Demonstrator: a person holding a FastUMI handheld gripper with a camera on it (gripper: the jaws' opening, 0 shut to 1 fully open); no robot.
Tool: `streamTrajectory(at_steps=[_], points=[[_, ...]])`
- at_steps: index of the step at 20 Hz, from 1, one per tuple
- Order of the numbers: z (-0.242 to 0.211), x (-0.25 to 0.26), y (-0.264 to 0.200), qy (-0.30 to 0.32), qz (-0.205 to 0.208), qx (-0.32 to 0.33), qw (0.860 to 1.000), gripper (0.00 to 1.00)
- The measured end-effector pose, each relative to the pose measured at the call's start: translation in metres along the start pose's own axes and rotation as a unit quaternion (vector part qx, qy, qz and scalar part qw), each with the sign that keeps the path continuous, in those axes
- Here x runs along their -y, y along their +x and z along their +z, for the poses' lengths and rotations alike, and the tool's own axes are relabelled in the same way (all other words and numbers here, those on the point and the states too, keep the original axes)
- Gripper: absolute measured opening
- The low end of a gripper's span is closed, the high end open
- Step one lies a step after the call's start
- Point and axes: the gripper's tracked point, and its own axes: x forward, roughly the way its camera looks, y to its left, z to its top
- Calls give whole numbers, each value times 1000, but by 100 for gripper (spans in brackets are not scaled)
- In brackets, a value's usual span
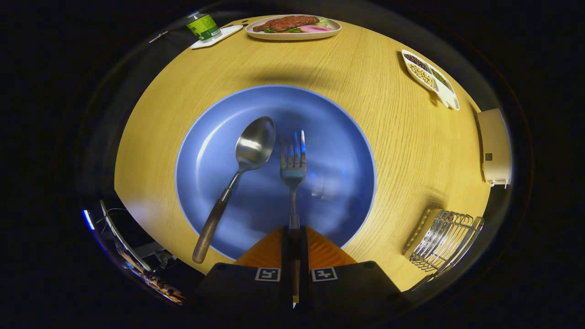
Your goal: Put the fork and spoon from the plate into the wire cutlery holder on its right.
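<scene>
A blue plate [338,151] lies on the round wooden table just ahead of my fingers. On it rests a metal spoon [249,157] with a dark wooden handle, angled left of the fork. The fork [293,160] points away from me, tines over the plate's middle. Its dark handle runs back between my two fingers, and my gripper [293,235] is shut on that handle. Whether the fork is lifted off the plate I cannot tell. The wire cutlery holder [443,242] stands on the table to the right of the plate, near the table's edge.
Beyond the plate, at the table's far side, sit an oval dish of food [293,26] and a green can [204,26] on a white coaster. A divided white dish of beans [429,77] and a beige box [494,146] lie to the right.
</scene>
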Motion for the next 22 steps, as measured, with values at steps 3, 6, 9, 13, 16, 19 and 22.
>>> streamTrajectory(at_steps=[3,6,9,13,16,19,22], points=[[3,0,-17,0,14,10,1000,8],[3,8,-44,8,33,23,999,7],[-4,29,-82,1,41,33,999,7],[-27,76,-139,-21,35,34,999,7],[-50,122,-168,-53,2,17,998,7],[-68,160,-181,-64,-22,-11,998,7],[-84,185,-179,-53,-20,-52,997,7]])
